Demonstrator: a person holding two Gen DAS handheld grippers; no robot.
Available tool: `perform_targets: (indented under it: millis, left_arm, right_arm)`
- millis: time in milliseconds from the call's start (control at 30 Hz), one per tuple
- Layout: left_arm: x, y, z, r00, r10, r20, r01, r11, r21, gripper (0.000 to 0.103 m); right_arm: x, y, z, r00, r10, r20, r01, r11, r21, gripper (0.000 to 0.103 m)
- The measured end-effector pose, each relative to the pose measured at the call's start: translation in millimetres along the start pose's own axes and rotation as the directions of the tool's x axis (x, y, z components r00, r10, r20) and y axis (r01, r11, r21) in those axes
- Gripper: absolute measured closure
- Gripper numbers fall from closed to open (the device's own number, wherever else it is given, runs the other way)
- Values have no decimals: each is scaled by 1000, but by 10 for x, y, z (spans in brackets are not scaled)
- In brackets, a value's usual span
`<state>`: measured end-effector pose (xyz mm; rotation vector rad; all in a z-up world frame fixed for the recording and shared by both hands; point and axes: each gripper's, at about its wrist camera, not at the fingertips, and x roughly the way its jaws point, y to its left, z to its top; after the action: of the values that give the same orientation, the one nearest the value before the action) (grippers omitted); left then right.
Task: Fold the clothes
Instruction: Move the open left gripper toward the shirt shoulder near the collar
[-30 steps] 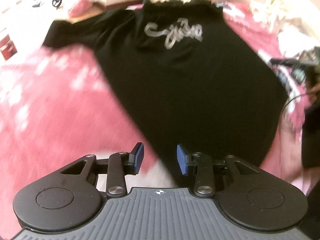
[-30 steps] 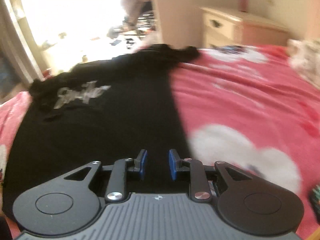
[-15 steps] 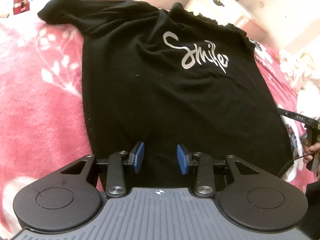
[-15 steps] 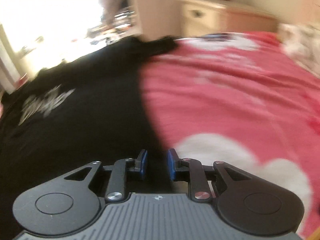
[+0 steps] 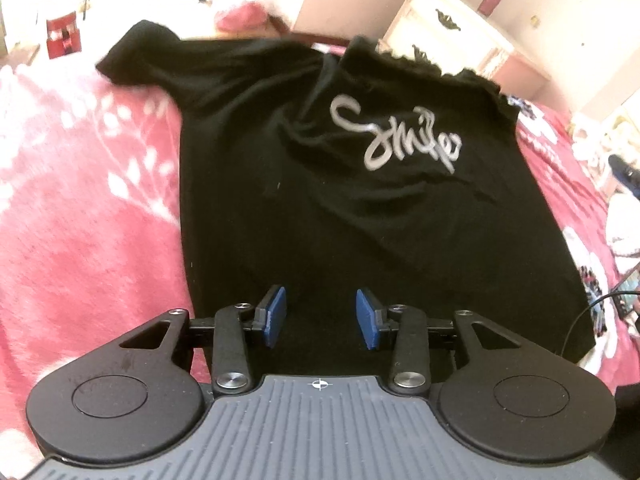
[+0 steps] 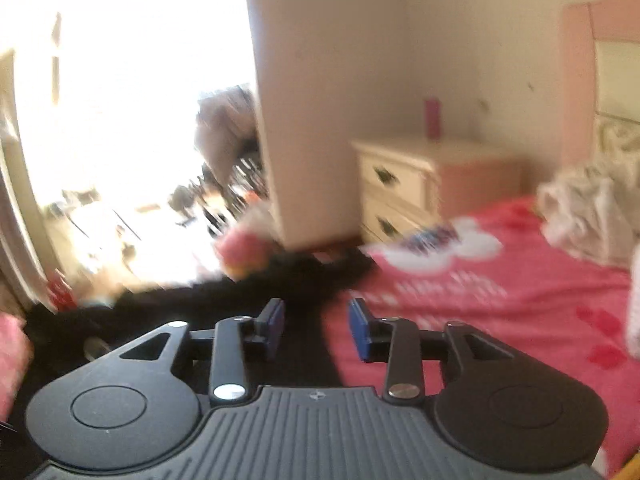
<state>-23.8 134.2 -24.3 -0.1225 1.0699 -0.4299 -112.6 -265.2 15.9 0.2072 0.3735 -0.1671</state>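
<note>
A black T-shirt (image 5: 340, 200) with silver "Smile" lettering lies spread flat on a pink floral blanket (image 5: 80, 220), collar at the far end. My left gripper (image 5: 321, 317) hovers over the shirt's near hem, jaws opening, nothing between the blue pads. In the right wrist view the shirt (image 6: 248, 296) shows only as a dark blurred strip along the bed. My right gripper (image 6: 316, 326) is raised above the shirt's right edge, its jaws opening with nothing between them.
A cream dresser (image 6: 412, 184) with a pink bottle (image 6: 433, 118) on top stands past the bed's far end. A heap of pale cloth (image 6: 588, 212) lies at the right of the bed. A black cable (image 5: 592, 312) runs near the shirt's right corner. Bright doorway at left.
The right gripper has lifted and tilted up, so its view now shows the wall and dresser, and its jaws have widened. The left gripper slid over the shirt's hem and opened slightly.
</note>
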Motion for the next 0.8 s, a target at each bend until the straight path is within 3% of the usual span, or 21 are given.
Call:
perform_targets:
  millis: [133,233,333,467,533,667,800]
  left_arm:
    - [-235,-85,58,998,10,57,-10,1000,3,56]
    - [-412,-109,99,994,27,102,-26,1000,-11,49]
    - [-559,-126,164,983,61,170,-62,998,4,39]
    - [-632,-135,296,958,116,262,-129,991,32,20]
    - [-610,-124,378,951,119,284,-125,992,4,1]
    - [-451,-168,510,943,143,299,-148,989,-7,0]
    - [-153,-267,560,947,149,286,-167,985,37,0]
  right_arm:
    - [-96,72,190,979,194,63,-197,979,55,61]
    - [-10,84,292,927,368,67,-374,914,157,58]
    - [132,134,375,871,489,57,-488,842,230,57]
    - [326,342,567,858,512,-40,-503,853,139,57]
    - [385,420,667,864,496,-88,-493,868,62,57]
    - [599,537,738,868,447,-218,-469,881,-60,57]
    - [790,793,386,829,400,-391,-481,866,-135,58]
